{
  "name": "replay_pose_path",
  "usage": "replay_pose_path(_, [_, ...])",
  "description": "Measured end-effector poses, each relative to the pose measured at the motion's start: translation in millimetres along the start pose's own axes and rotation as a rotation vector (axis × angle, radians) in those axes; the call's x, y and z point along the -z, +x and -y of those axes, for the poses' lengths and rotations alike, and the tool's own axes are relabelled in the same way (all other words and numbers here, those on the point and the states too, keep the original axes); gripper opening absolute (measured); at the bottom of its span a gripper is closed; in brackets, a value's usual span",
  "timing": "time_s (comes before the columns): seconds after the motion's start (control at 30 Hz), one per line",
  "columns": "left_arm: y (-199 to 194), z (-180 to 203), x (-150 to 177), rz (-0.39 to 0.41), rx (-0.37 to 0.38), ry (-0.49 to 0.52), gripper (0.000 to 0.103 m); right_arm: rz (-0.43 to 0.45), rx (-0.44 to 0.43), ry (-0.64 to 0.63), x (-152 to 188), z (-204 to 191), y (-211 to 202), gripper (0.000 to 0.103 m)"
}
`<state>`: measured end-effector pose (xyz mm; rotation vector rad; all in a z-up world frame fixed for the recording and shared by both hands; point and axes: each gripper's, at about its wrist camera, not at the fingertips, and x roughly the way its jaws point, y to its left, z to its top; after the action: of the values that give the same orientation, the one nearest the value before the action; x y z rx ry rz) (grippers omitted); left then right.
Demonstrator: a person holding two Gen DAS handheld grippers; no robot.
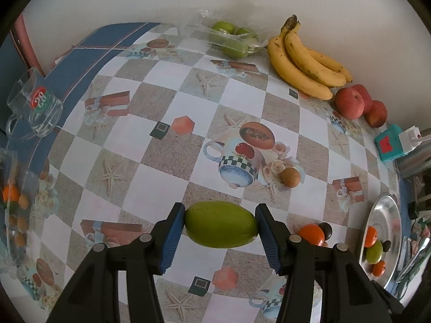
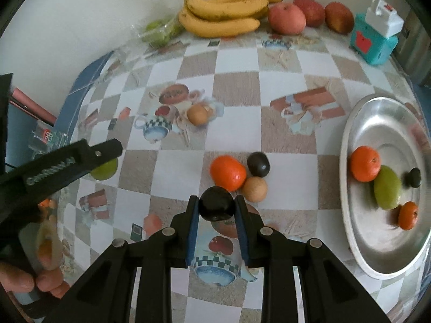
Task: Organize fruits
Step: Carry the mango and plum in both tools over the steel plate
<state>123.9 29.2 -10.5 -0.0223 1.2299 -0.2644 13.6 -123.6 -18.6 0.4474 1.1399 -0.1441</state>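
My left gripper [image 1: 220, 223] is shut on a green oval fruit [image 1: 221, 224], held by its two ends above the patterned tablecloth. My right gripper [image 2: 216, 206] is shut on a small dark round fruit [image 2: 216, 204], lifted just clear of the table. Just beyond it lie an orange [image 2: 228, 172], a second dark fruit [image 2: 258, 164] and a tan round fruit [image 2: 254, 189]. A metal plate [image 2: 358, 242] at the right holds two oranges, a green fruit [image 2: 387, 187] and a dark fruit. In the right wrist view the left gripper [image 2: 67, 161] shows at the left edge with its green fruit [image 2: 106, 170].
Bananas [image 1: 304, 62], red apples [image 1: 350, 102] and a clear pack of green fruit [image 1: 234, 39] line the back wall. A lone tan fruit [image 1: 290, 176] sits mid-table. A glass mug [image 1: 32, 105] and a glass bowl [image 1: 12, 204] of small fruit stand at the left, a teal box [image 2: 373, 40] at the back right.
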Motion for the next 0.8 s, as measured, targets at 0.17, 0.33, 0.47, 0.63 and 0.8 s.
replay_pose_path(0.17, [-3, 6, 0, 0.005, 0.002, 0.014, 0.057, 0.013, 0.004, 0.004, 1, 3, -7, 0.027])
replay_pose_path(0.33, [-6, 14, 1, 0.011, 0.005, 0.03, 0.057, 0.022, 0.015, 0.017, 0, 11, -12, 0.027])
replay_pose_path(0.47, [-8, 23, 2, 0.013, 0.011, 0.043, 0.057, 0.017, 0.034, 0.065, 0, 30, -12, 0.027])
replay_pose_path(0.63, [-9, 39, 6, 0.009, 0.036, 0.067, 0.057, 0.039, 0.054, 0.147, 0, 65, -23, 0.027])
replay_pose_path(0.8, [-11, 61, 12, 0.008, 0.044, 0.112, 0.057, 0.071, 0.063, 0.241, 1, 103, -37, 0.027])
